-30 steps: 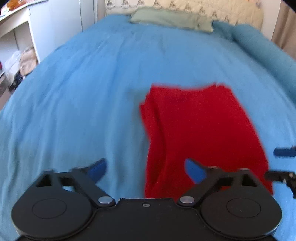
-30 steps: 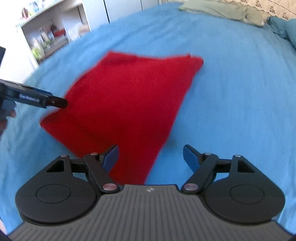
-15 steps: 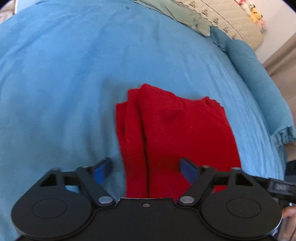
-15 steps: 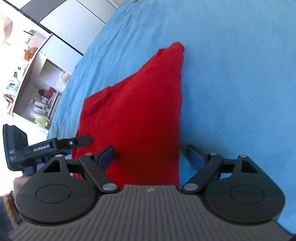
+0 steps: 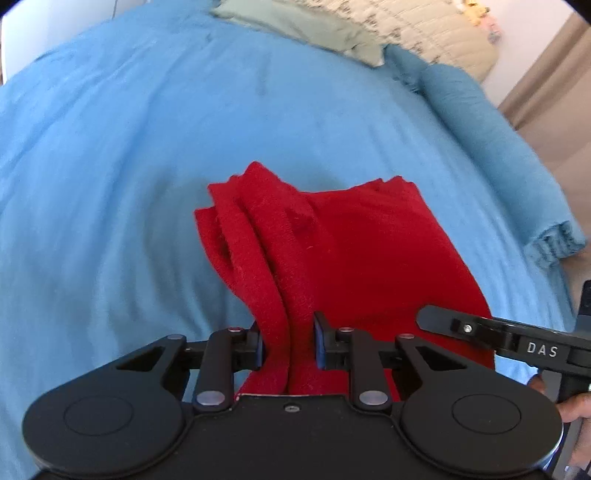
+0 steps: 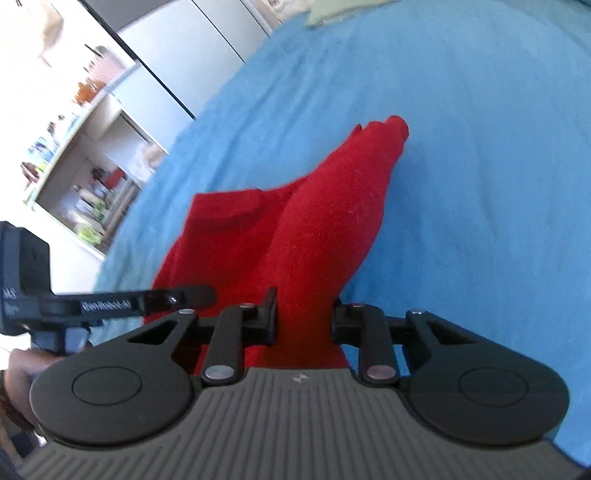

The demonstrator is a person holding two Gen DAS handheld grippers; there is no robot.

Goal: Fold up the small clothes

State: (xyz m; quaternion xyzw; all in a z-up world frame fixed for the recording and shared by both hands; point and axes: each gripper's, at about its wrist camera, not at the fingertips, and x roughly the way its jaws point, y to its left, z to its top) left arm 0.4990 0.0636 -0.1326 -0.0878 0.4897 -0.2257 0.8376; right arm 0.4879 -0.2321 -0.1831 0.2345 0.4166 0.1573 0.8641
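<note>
Blue bedspread (image 5: 110,184); both grippers' jaws clamped on fuzzy, bunched red garment (image 5: 351,251).

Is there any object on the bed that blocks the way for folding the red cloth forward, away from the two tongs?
Nothing visible does. Both tongs, left and right, already clamp the near edge of the red cloth. Beyond it lies only bare blue bedspread; the pillow is far at the head.
</note>
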